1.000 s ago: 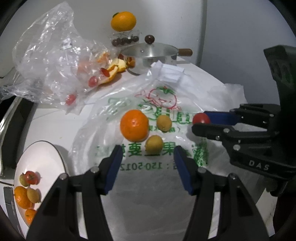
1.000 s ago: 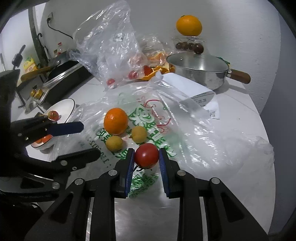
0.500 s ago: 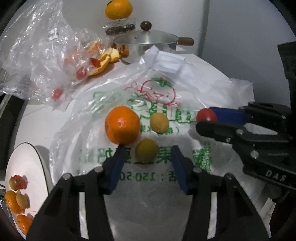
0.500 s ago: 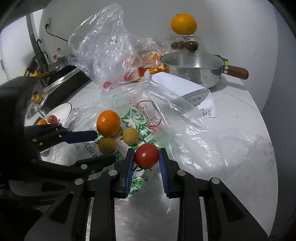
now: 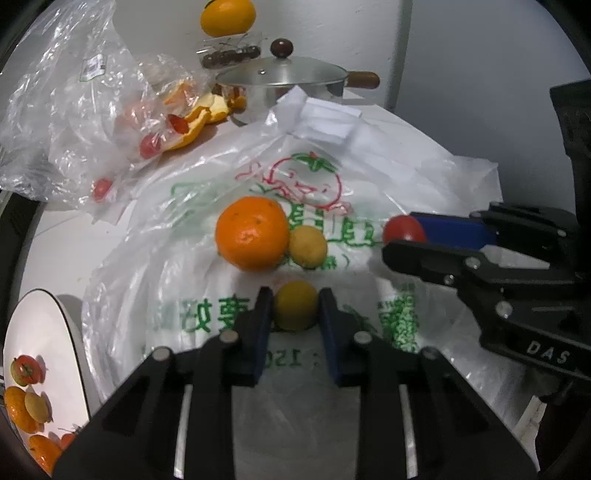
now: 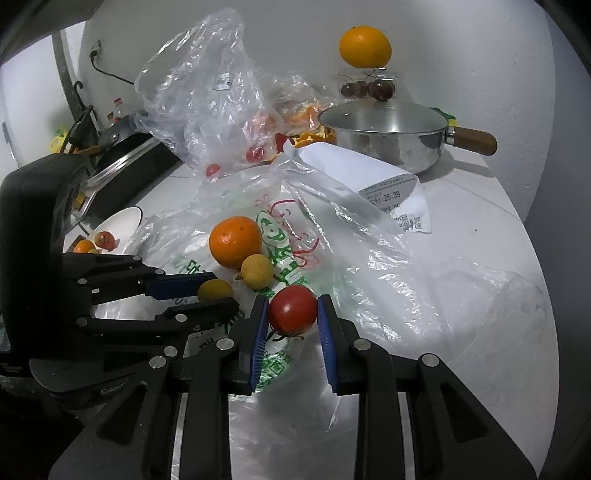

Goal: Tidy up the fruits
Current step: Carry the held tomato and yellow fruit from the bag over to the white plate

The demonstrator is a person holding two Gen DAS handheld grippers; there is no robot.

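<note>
My left gripper [image 5: 295, 308] is shut on a small yellow fruit [image 5: 294, 309] lying on the printed plastic bag [image 5: 207, 306]. Just beyond it sit an orange mandarin [image 5: 252, 232] and a second yellow fruit [image 5: 307, 246], touching each other. My right gripper [image 6: 291, 312] is shut on a red tomato [image 6: 292, 309] over the same bag; it shows at the right in the left wrist view [image 5: 400, 236]. A white plate [image 5: 48, 332] at the lower left holds several small fruits. In the right wrist view the left gripper [image 6: 218, 291] grips its yellow fruit [image 6: 214, 289].
A crumpled clear bag [image 5: 74, 122] with small tomatoes and orange peel lies at the back left. A lidded steel pan [image 5: 284, 81] with a wooden handle stands at the back, an orange [image 5: 228, 16] above it. A receipt [image 6: 391, 199] lies on the white table [image 6: 480, 229].
My left gripper moved forward and down and its jaws shut onto the nearer yellow fruit. The right gripper kept still with the tomato in it.
</note>
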